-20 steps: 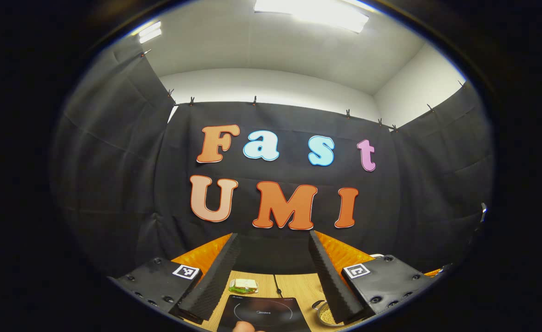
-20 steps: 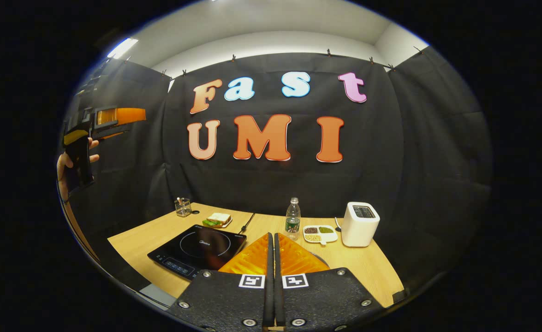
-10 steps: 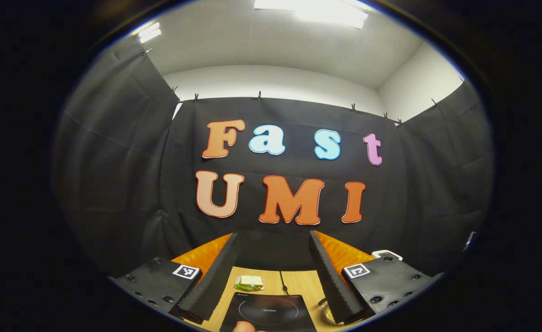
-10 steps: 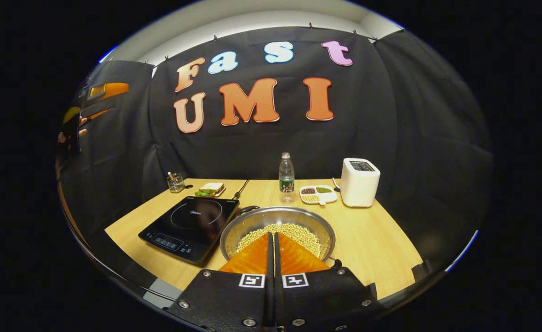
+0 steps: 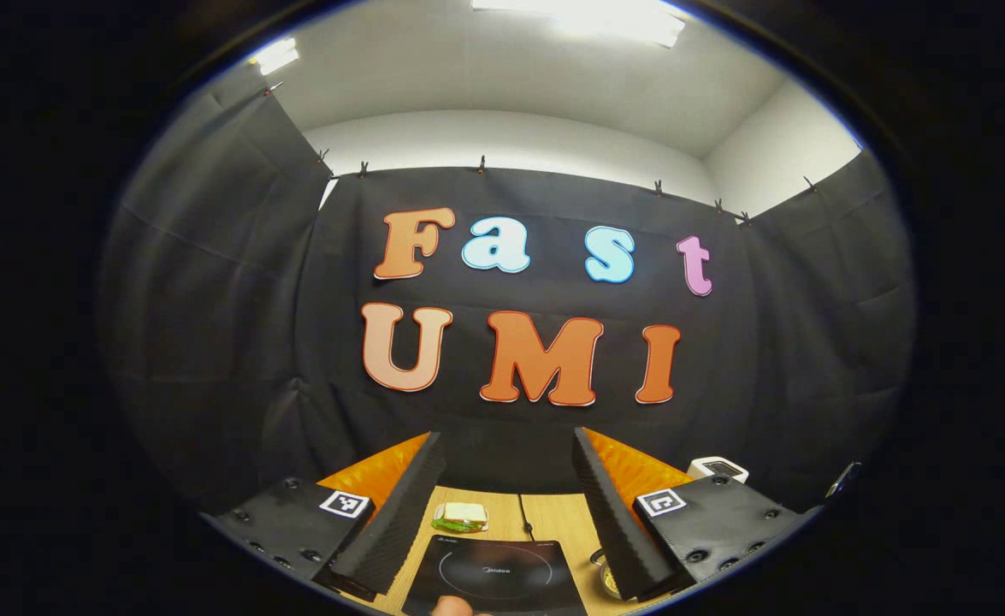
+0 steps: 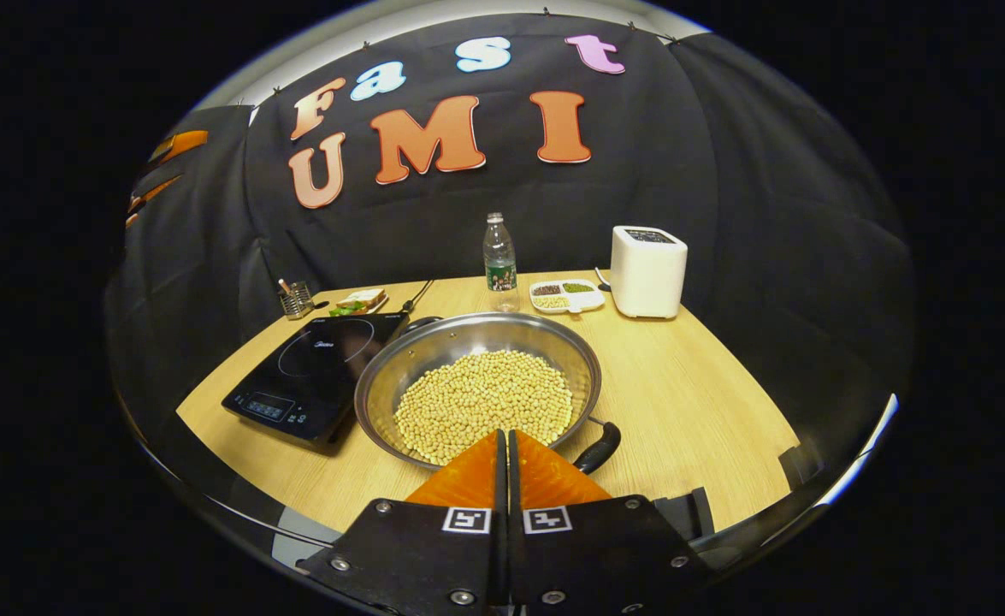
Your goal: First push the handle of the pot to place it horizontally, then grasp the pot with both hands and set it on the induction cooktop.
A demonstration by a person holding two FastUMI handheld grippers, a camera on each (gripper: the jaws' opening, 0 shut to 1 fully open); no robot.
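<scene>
A steel pot (image 6: 478, 376) full of yellow beans sits on the wooden table just right of the black induction cooktop (image 6: 314, 368). One black pot handle (image 6: 598, 447) points toward me at the near right, the other (image 6: 421, 323) sits at the far left rim. My right gripper (image 6: 503, 438) is shut and empty, above the pot's near rim. My left gripper (image 5: 506, 436) is open and empty, held high, with the cooktop (image 5: 493, 577) far below it and a sliver of the pot (image 5: 606, 580) by its right finger. In the right gripper view its orange fingers (image 6: 168, 150) show at the upper left.
Behind the pot stand a water bottle (image 6: 499, 261), a divided dish of grains (image 6: 565, 294) and a white toaster (image 6: 647, 269). A sandwich on a plate (image 6: 358, 300) and a small glass holder (image 6: 295, 299) lie behind the cooktop. The table (image 6: 690, 402) has bare wood to the right.
The right gripper has tipped down and come in over the table, bringing the whole pot into view. The left gripper has barely shifted and stays open.
</scene>
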